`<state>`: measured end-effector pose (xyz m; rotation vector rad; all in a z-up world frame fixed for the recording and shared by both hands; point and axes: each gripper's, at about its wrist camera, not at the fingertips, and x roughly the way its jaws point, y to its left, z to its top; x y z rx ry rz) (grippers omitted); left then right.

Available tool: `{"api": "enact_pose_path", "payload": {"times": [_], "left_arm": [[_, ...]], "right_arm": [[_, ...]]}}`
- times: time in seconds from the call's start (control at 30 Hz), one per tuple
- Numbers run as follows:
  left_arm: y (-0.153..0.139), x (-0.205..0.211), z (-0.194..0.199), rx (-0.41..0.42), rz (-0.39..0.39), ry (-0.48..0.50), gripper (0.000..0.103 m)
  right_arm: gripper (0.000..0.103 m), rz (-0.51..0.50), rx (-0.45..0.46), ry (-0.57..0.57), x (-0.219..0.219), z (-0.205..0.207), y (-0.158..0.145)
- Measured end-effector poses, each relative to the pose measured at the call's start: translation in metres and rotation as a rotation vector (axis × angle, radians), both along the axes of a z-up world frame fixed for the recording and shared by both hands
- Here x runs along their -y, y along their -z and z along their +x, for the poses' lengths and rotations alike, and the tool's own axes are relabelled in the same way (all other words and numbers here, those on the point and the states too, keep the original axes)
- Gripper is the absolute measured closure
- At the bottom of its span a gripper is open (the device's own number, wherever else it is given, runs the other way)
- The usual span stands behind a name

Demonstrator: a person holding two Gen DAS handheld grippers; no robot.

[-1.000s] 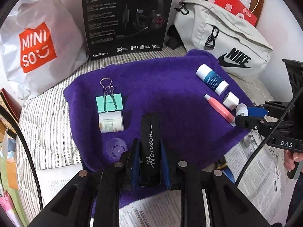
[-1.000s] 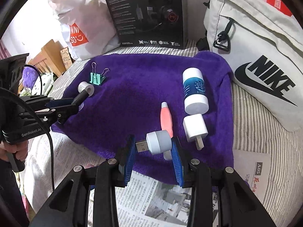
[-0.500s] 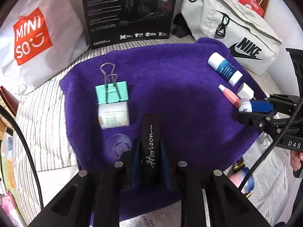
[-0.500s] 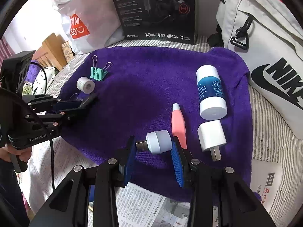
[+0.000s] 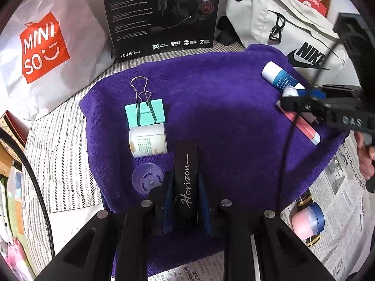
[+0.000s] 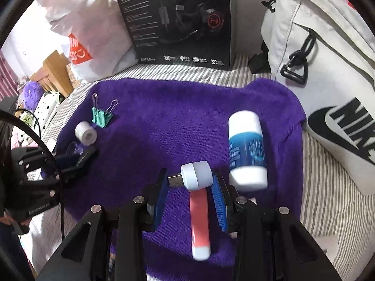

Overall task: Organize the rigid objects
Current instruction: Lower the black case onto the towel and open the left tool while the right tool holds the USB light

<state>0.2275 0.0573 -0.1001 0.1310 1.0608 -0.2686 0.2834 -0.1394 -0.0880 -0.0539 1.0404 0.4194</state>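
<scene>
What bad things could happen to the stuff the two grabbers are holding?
The right gripper pinches the little white USB plug end to end, so it might pop out and drop onto the pink tube. The left gripper holds a black Horizon case close to the small white bottle, which could roll if bumped.

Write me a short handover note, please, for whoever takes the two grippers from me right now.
Left gripper: shut on the black Horizon case, low over the purple towel's near edge.
Right gripper: shut on the white USB adapter, plug pointing left, held above the pink tube.
On the towel: teal binder clip, white tape roll and clear purple cap on the left; blue-and-white bottle and pink tube on the right.
Done: two groups laid out.
Left: set down both held items.
</scene>
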Motion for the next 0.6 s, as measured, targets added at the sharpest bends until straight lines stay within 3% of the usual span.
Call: {"api": "enact_pose_path", "payload": {"times": [0.13,0.47,0.6], "left_arm": [[-0.001,-0.001,-0.001,-0.001,-0.026,-0.008,0.073],[-0.025,-0.009,-0.008,0.037,0.017,-0.039,0.041],[-0.031,-0.012,-0.015,0.051,0.033,-0.052,0.041]], "right_arm": [[0.066,-0.014,0.004,-0.013,-0.008,0.011,0.003],[0.066,-0.063,0.013,-0.023,-0.022,0.032,0.008],[0.066,-0.083,0.01,-0.027,-0.028,0.037,0.011]]}}
